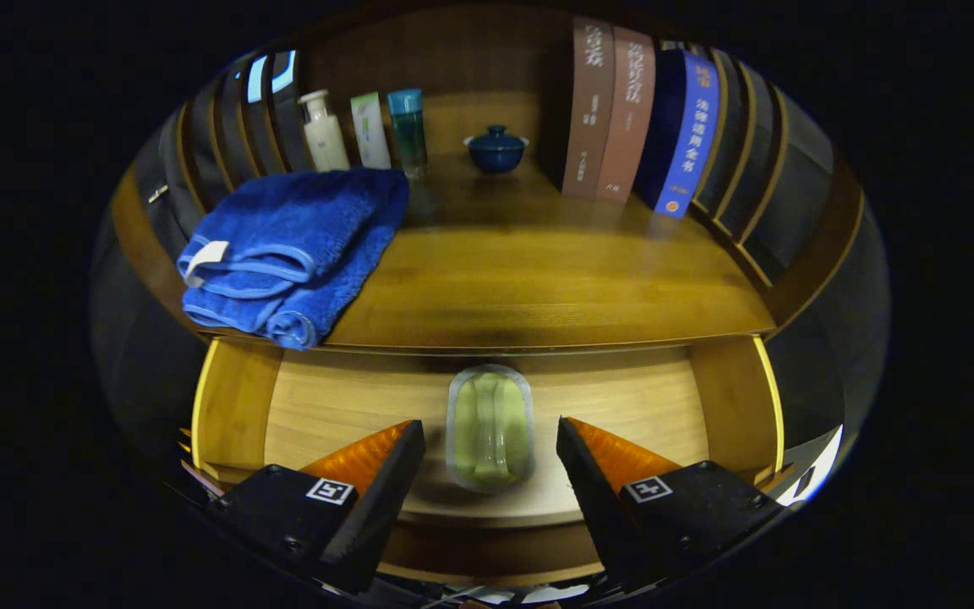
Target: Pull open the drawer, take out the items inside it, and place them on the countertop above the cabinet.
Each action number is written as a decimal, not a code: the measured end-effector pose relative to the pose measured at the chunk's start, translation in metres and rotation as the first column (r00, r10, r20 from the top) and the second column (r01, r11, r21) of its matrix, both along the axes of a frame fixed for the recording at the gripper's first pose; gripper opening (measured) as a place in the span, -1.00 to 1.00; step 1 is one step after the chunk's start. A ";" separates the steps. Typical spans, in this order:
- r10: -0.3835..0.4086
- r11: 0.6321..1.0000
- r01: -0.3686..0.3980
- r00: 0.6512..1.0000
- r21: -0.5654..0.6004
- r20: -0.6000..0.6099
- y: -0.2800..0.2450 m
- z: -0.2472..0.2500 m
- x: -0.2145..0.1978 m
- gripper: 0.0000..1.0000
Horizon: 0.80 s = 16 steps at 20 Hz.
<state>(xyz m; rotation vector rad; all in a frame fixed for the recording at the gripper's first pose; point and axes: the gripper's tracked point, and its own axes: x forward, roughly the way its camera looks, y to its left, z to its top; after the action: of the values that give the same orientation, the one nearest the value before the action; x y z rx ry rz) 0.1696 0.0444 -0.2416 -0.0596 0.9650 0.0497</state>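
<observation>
Green-filled clear box (489, 429) in the drawer (326, 397), between the spread fingers (385, 474)

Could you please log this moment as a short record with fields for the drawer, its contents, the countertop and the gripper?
drawer: drawer pulled open below the countertop
contents: one clear case with a green item lying on the drawer floor
countertop: countertop holds a folded blue towel, three bottles, a blue lidded bowl and upright books
gripper: gripper open, jaws on either side of the case, not touching it
task state: case not yet lifted
</observation>
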 end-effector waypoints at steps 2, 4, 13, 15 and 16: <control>0.003 1.000 -0.002 0.998 0.001 -0.059 0.002 -0.017 0.001 0.99; 0.005 1.000 -0.005 0.996 -0.006 -0.087 0.003 -0.031 0.005 1.00; -0.019 0.999 0.014 0.995 -0.046 -0.094 -0.004 -0.054 0.018 -0.09; -0.008 1.000 0.005 0.996 -0.026 -0.094 -0.003 -0.047 0.016 -0.61; -0.005 1.000 0.003 0.996 -0.019 -0.090 -0.003 -0.048 0.016 -0.61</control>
<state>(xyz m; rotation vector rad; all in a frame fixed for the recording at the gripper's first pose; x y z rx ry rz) 0.1860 0.0411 -0.2894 -0.0733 1.0558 0.0396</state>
